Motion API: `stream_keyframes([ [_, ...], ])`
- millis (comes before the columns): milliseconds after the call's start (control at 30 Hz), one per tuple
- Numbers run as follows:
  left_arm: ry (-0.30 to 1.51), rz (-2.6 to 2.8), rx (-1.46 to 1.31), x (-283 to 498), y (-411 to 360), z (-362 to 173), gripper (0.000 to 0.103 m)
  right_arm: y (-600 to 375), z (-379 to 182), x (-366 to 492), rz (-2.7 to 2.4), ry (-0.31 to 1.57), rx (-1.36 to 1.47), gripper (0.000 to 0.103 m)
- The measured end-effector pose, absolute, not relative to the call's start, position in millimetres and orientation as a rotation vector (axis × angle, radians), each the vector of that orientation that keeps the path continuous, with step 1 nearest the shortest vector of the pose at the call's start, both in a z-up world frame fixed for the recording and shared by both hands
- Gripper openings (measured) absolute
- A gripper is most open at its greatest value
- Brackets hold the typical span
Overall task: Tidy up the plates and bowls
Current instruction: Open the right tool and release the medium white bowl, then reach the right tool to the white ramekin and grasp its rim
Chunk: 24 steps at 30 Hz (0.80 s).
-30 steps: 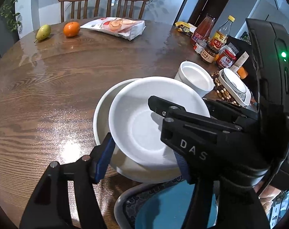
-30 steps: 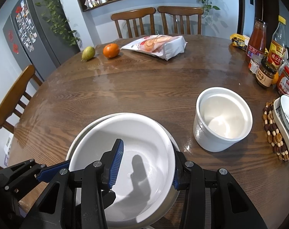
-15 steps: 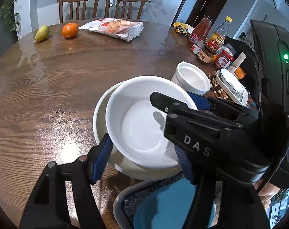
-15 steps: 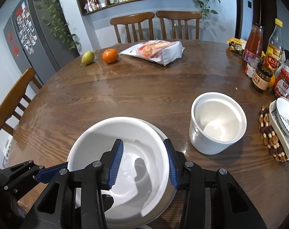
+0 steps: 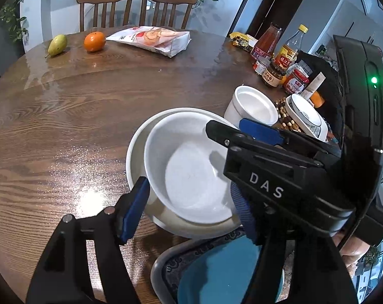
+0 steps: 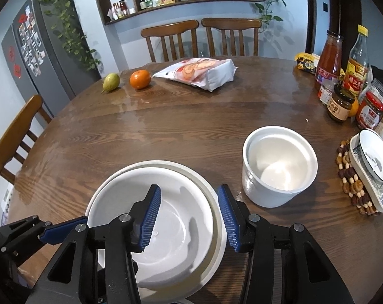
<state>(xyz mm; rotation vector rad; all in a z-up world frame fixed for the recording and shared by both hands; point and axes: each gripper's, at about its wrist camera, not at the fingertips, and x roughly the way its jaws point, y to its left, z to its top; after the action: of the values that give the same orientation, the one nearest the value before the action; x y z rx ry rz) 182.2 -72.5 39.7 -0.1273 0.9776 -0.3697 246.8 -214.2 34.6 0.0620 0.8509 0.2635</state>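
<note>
Bowls are partly stacked: a white bowl (image 6: 163, 225) is nested in a wider one (image 6: 216, 217) near the tabletop (image 6: 166, 131) edge. Both jaws are spread open, gripping nothing. A deep bowl (image 6: 280, 169) and patterned dish (image 6: 371, 162) are left unstacked.

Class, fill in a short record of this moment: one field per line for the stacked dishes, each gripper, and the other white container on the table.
stack: white bowl nested in wider white bowl on the wooden table
right gripper: open, fingers astride the inner bowl's right rim
left gripper: open, around the stack's near side
other container: white pot, upright, right of the stack, apart from it
</note>
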Motion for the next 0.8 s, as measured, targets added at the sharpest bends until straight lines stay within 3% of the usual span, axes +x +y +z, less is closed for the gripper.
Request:
stream_keyframes([
  [600,0.887,-0.364,-0.149,175.3,-67.0,51.4,0.066,-229.4,41.6,246.0,0.27,0.817,0.122,0.049],
  [800,0.845,-0.367,-0.168,172.8,-64.0,57.2,0.066,-247.1,56.6,237.5,0.213,0.706,0.158,0.052],
])
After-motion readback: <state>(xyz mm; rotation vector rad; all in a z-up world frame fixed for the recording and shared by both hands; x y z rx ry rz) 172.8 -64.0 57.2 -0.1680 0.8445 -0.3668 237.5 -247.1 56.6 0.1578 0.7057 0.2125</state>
